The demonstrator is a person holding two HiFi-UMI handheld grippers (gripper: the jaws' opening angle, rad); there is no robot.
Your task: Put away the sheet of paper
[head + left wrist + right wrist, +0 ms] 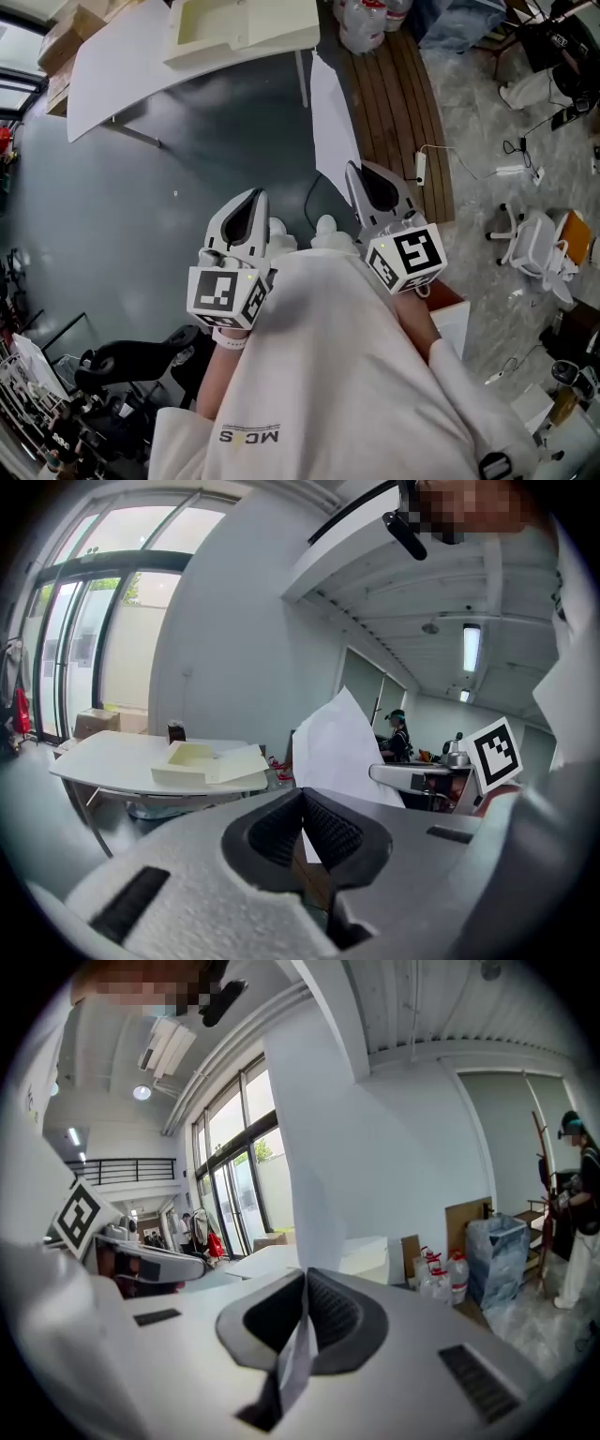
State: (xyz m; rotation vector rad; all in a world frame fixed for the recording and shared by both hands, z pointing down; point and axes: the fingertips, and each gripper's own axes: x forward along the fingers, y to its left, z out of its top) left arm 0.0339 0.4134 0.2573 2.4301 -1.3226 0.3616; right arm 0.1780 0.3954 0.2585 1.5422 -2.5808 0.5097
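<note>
The jaws of the right gripper (302, 1283) are closed on the lower edge of the sheet of paper (309, 1129), which is held in the air with its long axis rising upright from them. The jaws of the left gripper (302, 808) are closed together, with nothing held. Beyond, an open shallow box (239, 33), its interior plain cream, is carried on the white counter (122, 70).
</note>
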